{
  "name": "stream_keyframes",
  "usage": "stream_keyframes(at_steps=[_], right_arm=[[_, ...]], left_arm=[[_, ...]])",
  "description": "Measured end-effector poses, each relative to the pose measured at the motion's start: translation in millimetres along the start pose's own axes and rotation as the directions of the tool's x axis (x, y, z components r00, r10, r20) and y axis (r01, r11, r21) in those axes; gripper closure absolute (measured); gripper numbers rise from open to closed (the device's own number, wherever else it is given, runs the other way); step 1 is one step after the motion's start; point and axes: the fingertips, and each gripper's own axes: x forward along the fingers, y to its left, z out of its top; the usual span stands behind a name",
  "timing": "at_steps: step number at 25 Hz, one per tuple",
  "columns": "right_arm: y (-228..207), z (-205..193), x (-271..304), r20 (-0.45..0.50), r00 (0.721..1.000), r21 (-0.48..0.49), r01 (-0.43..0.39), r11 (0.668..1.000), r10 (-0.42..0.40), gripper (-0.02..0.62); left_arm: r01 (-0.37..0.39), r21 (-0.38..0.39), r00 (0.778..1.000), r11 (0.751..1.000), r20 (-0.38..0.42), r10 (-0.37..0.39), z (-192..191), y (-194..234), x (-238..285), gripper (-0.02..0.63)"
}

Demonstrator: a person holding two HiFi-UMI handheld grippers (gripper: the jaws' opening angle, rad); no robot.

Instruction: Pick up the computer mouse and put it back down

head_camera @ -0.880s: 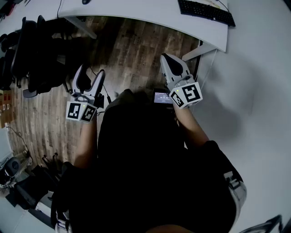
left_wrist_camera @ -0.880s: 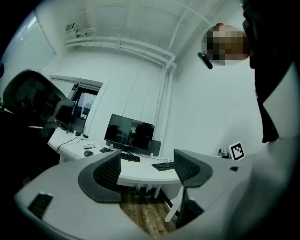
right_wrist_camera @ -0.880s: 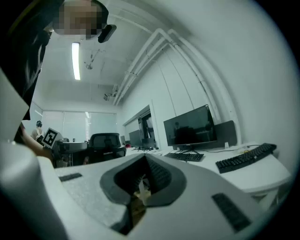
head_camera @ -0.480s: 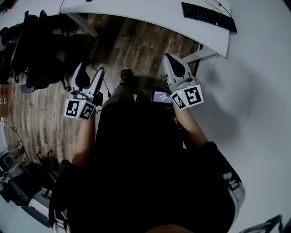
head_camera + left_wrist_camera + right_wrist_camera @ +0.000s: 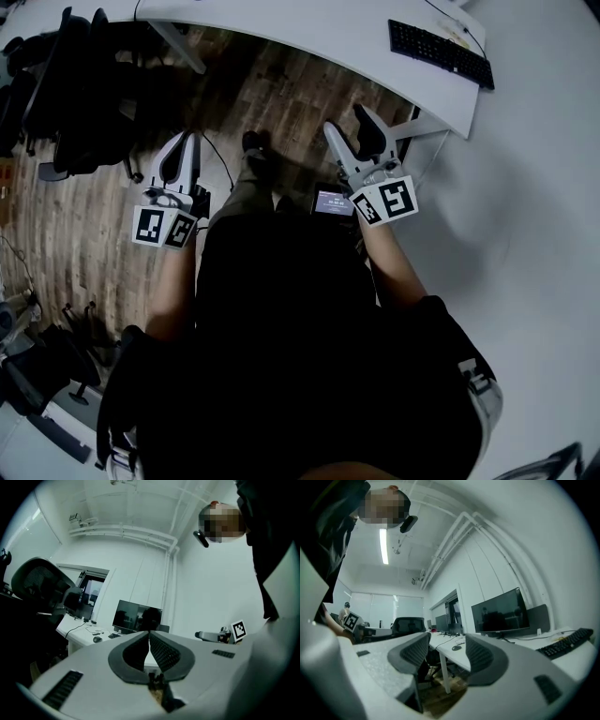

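Note:
A dark computer mouse (image 5: 97, 639) lies on the white desk (image 5: 79, 637) well ahead of me. The right gripper view shows the same mouse (image 5: 456, 647) on the desk (image 5: 450, 656), past the jaws. I cannot see it in the head view. My left gripper (image 5: 191, 138) (image 5: 149, 634) is held level over the wooden floor, shut with nothing in it. My right gripper (image 5: 349, 125) (image 5: 447, 641) is also level, short of the desk's (image 5: 309, 28) edge. It is open with nothing between its fingers.
A black keyboard (image 5: 441, 52) (image 5: 565, 643) lies on the desk at the right, near a dark monitor (image 5: 501, 613) (image 5: 137, 617). Black office chairs (image 5: 66, 84) stand at the left. A small lit screen (image 5: 334, 202) sits at the person's waist. A cable (image 5: 217, 155) runs over the floor.
The left gripper's jaws have closed and the right gripper's jaws have spread apart. The person has stepped toward the desk, and a foot now shows ahead.

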Motion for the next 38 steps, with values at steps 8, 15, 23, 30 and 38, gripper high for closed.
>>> stream_keyframes(at_steps=[8,15,23,30,38], right_arm=[[-11,-10,36,-0.058,0.997,0.010,-0.059,0.998,0.059,0.327],[-26,-19,96,-0.101,0.992,-0.003,-0.077,0.997,0.076,0.325],[-46,-22,185,-0.150,0.986,-0.026,-0.079,0.997,0.074,0.327],[-57,-15,274,-0.177,0.982,-0.052,-0.070,0.996,0.059,0.327],[-50,17,372,-0.160,0.985,-0.125,-0.092,0.988,0.072,0.327]], left_arm=[[-0.015,-0.028,1.000,0.999,0.011,0.015,-6,19,14,0.611],[-0.037,-0.044,0.999,0.998,0.012,0.037,-3,66,44,0.611],[-0.045,-0.082,0.999,0.996,-0.003,0.045,-5,134,94,0.611],[-0.043,-0.077,0.999,0.996,-0.028,0.041,0,202,138,0.611],[-0.033,-0.013,0.999,0.999,-0.043,0.032,16,269,184,0.611]])
